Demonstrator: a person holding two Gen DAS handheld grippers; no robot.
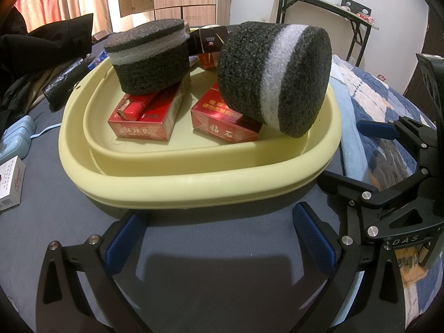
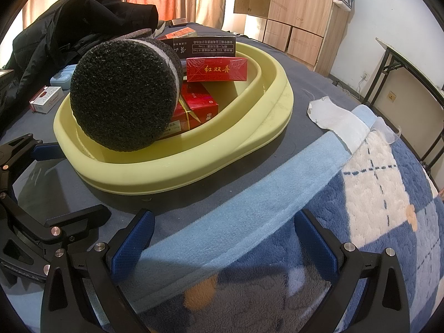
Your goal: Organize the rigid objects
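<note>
A pale yellow basin sits on the bed and holds two dark foam cylinders with white bands. One cylinder stands upright on a red cigarette box with a red lighter. The other cylinder lies tilted on a second red box. My left gripper is open and empty just in front of the basin. My right gripper is open and empty over the blanket, right of the basin. In the right wrist view the tilted cylinder, red boxes and a black box fill the basin.
A white cigarette pack and a light blue case lie left of the basin. Black clothing is piled behind. A blue and white blanket and a white cloth lie to the right. A folding table stands by the wall.
</note>
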